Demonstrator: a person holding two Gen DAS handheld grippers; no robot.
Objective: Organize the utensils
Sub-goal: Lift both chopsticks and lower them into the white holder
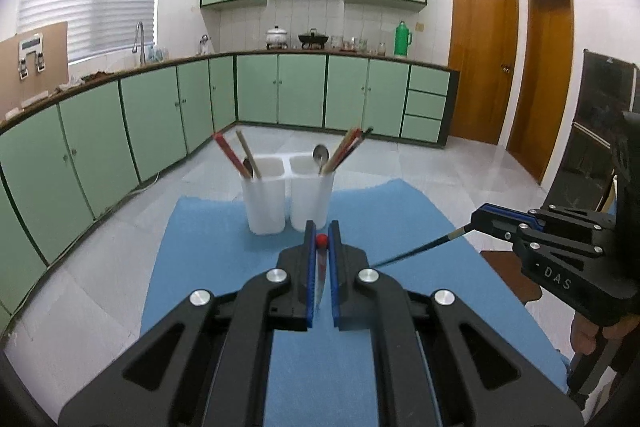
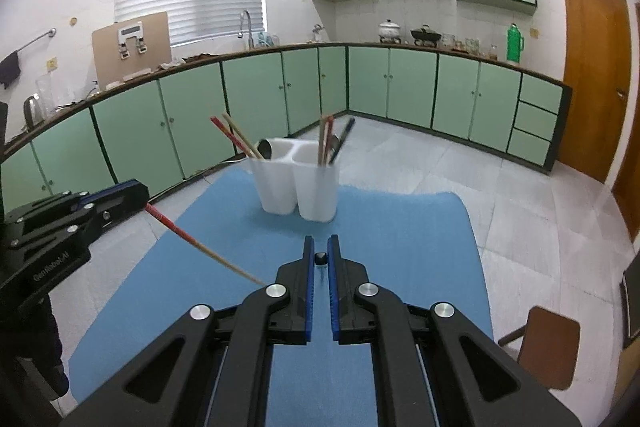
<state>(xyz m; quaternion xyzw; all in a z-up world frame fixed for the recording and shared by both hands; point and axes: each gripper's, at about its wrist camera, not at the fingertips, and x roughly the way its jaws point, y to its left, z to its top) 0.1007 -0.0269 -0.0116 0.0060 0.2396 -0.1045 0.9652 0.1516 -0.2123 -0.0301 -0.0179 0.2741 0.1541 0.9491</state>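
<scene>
Just before the white holder (image 1: 288, 199), our left tool (image 1: 322, 241) is clamped on a red-tipped chopstick (image 1: 321, 267). Beside it, our right tool (image 2: 321, 257) grips a dark chopstick (image 1: 416, 251).

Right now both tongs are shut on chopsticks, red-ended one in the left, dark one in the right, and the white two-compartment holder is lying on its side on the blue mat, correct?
Not quite. The white two-compartment plastic holder stands upright on the blue mat, as the right wrist view shows. The rest holds: left tongs grip the red-ended chopstick, right tongs the dark chopstick.
</scene>
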